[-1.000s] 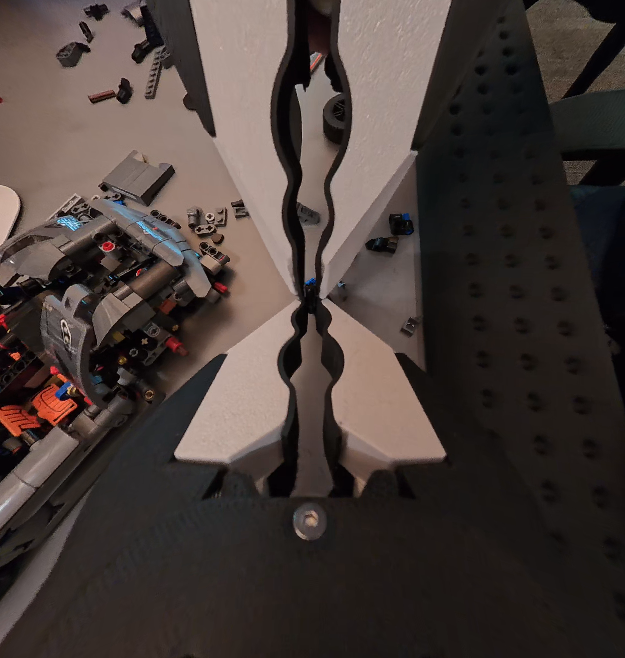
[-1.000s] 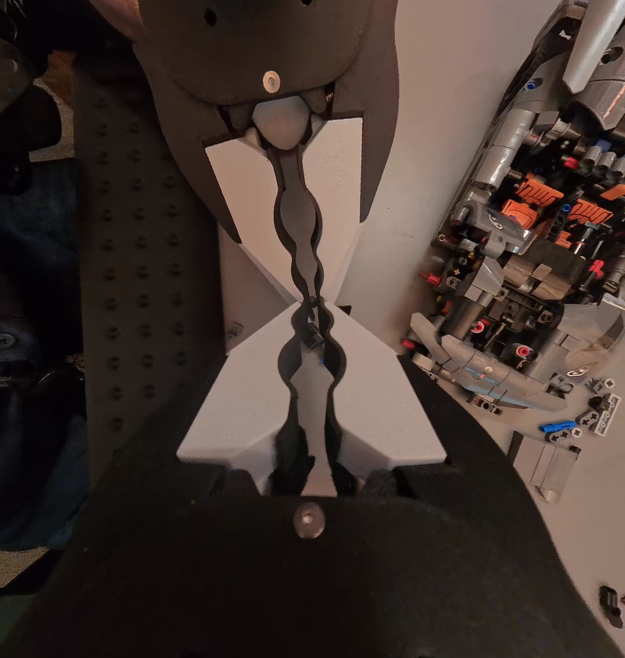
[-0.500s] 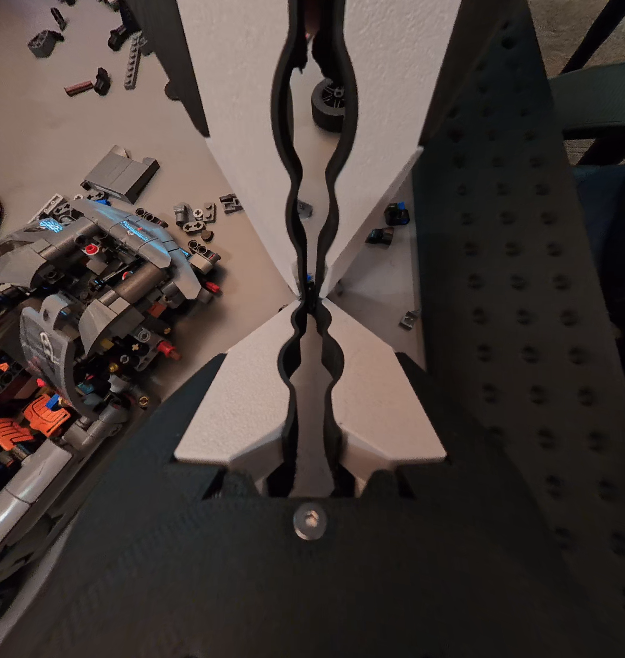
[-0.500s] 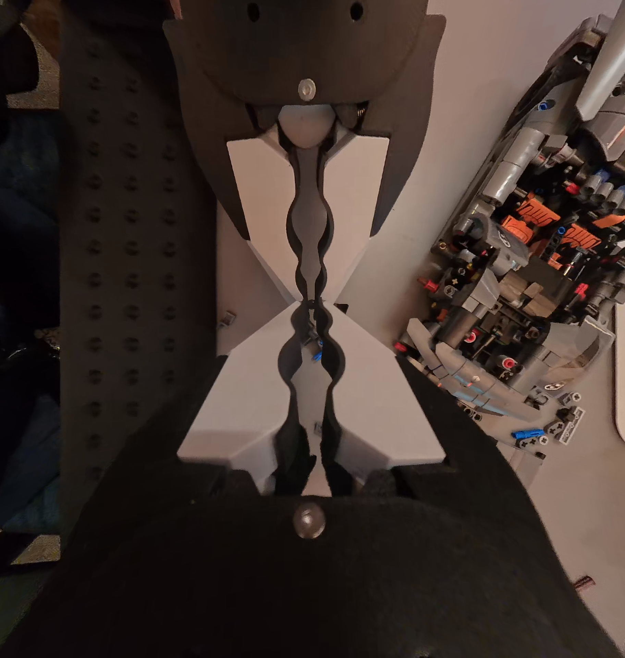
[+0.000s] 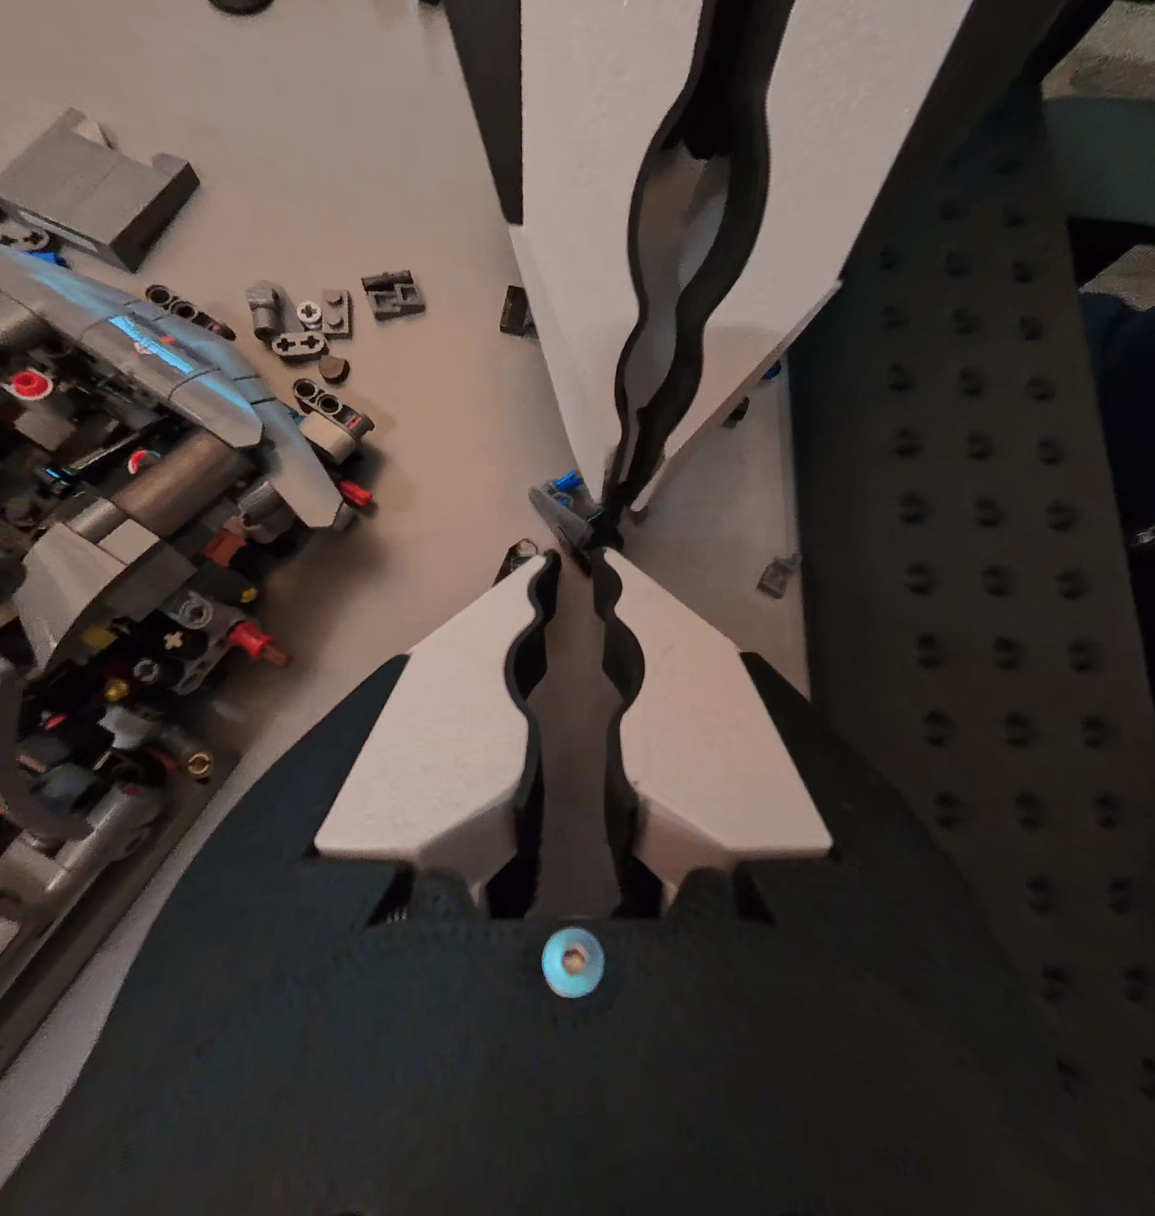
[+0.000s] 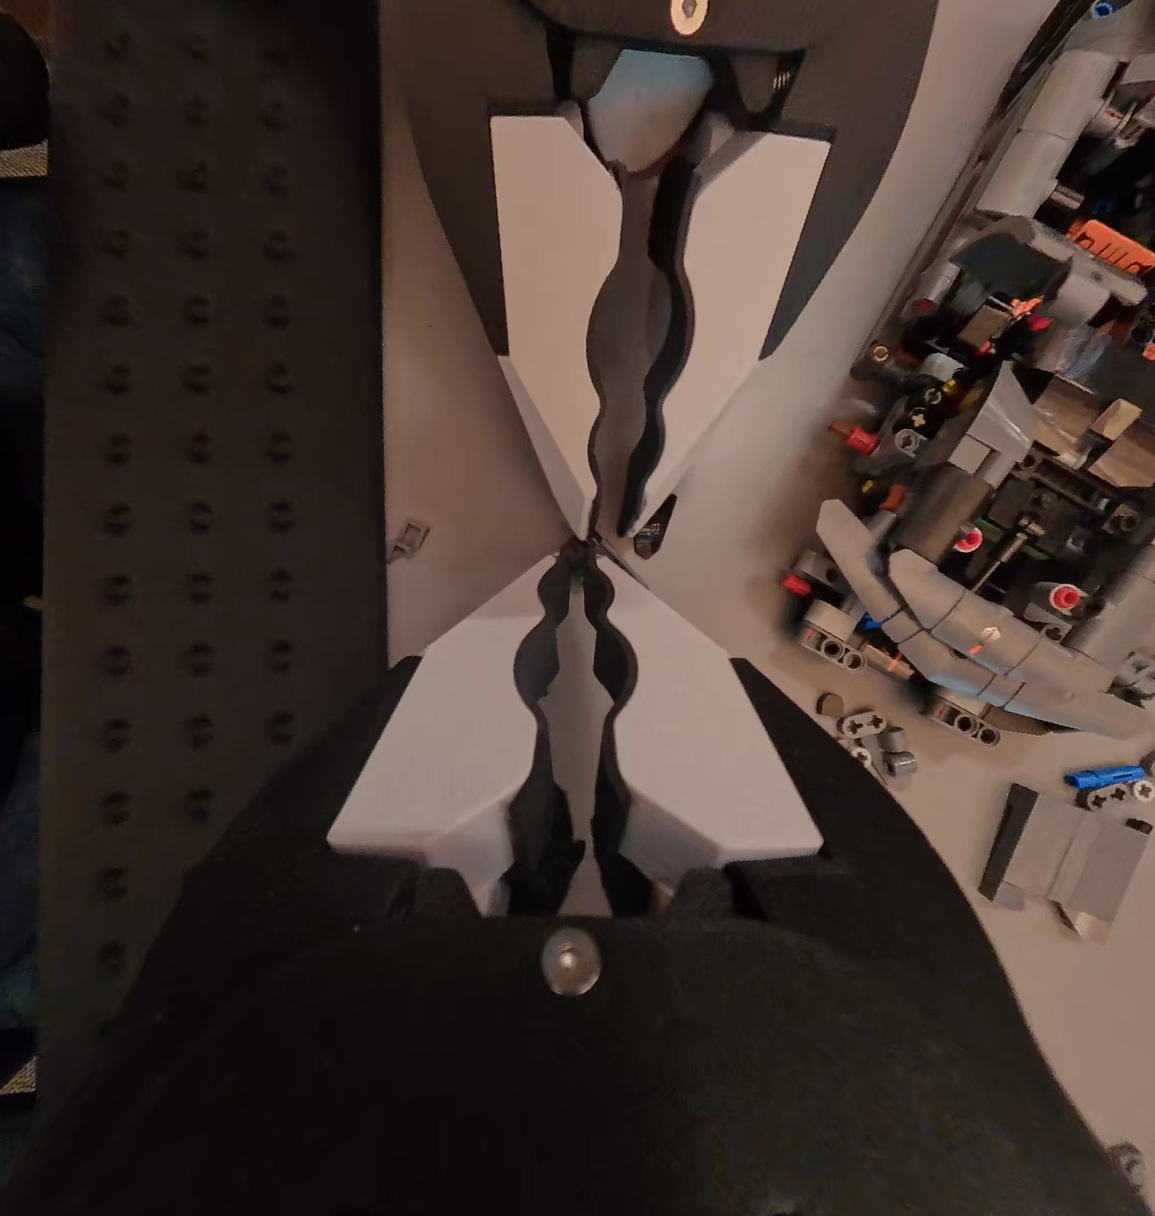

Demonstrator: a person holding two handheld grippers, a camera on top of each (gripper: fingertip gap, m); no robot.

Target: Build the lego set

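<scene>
Pale grey tabletop (image 5: 377, 131) carried the work, with a black perforated panel (image 5: 996, 592) standing along one edge. 2 white-and-black handheld grippers met tip to tip above it. In the left wrist view, the left gripper (image 5: 571, 566) had its wavy black pads slightly apart at the tips, with a narrow gap running back between them. Just beyond, the right gripper (image 5: 611, 520) came in from the top of that view, its tips pinched together on a small dark grey lego piece with a blue pin (image 5: 562, 506), which stuck out to one side. In the right wrist view the 2 sets of tips touched at one point (image 6: 578, 549) and the piece itself was too small to make out. Beside the grippers sat a large, partly built grey, black and orange lego vehicle (image 5: 134, 474). Near it lay loose small grey connector pieces (image 5: 305, 322) and a dark grey slab-shaped block (image 5: 94, 191).
</scene>
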